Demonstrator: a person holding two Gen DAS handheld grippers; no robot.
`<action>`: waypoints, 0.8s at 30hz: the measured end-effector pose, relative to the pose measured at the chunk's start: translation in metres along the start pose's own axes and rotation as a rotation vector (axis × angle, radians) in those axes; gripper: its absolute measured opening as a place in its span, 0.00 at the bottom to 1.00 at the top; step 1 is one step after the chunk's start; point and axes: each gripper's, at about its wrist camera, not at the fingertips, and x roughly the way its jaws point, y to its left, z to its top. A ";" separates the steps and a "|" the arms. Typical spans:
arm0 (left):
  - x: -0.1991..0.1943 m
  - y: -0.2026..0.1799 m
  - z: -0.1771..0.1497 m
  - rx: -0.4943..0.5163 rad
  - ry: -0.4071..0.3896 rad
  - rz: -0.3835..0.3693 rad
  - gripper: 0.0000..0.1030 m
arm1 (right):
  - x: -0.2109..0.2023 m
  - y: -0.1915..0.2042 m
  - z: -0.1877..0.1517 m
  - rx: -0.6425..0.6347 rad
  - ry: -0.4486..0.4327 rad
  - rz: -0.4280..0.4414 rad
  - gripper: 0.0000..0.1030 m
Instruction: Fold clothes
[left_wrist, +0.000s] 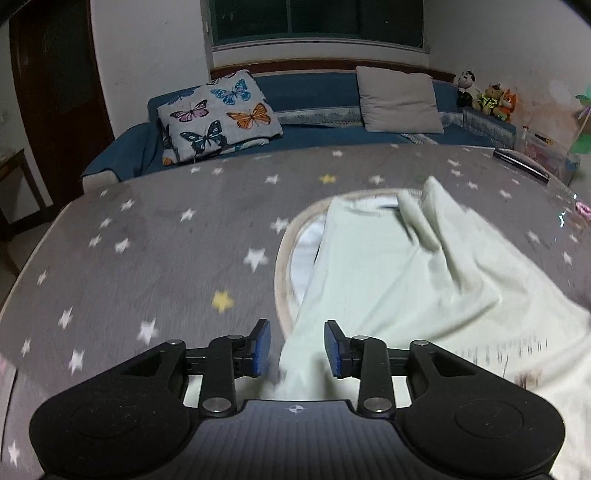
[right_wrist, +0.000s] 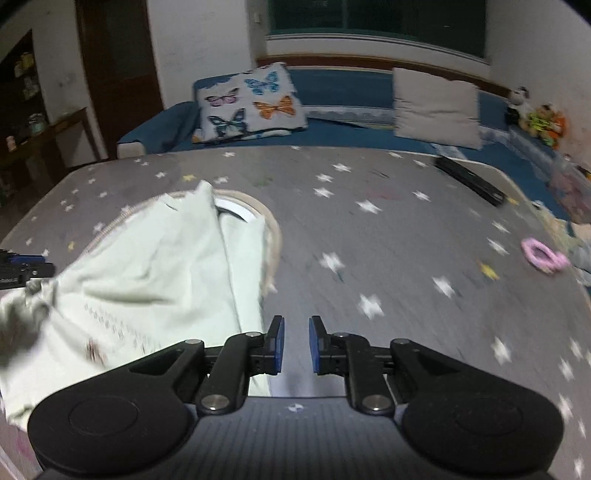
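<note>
Garment (left_wrist: 406, 280), pale green, lies rumpled on star-print worktop (left_wrist: 147, 229). My left gripper (left_wrist: 297, 349): jaws apart, cloth edge btwn, pads not pressing. Right gripper (right_wrist: 296, 345): jaws narrow gap, empty, beside garment edge.

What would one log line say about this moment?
task: fold clothes | left tongs: open, pale green garment between, not pinched | right tongs: open, empty | garment: rumpled on starry grey cloth

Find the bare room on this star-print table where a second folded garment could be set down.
Free: the star-print table left of the pale green garment, and the stretch between the garment and the pink ring. Crowded: the garment's patch, and the far right edge by the black bar.
</note>
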 end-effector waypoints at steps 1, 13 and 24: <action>0.005 -0.002 0.007 0.006 -0.001 -0.001 0.36 | 0.009 0.002 0.008 -0.007 0.001 0.017 0.13; 0.096 -0.027 0.069 0.044 0.002 -0.050 0.41 | 0.117 0.022 0.073 -0.023 0.028 0.071 0.14; 0.141 -0.028 0.083 0.037 0.017 -0.101 0.42 | 0.155 0.023 0.078 -0.030 0.061 0.099 0.15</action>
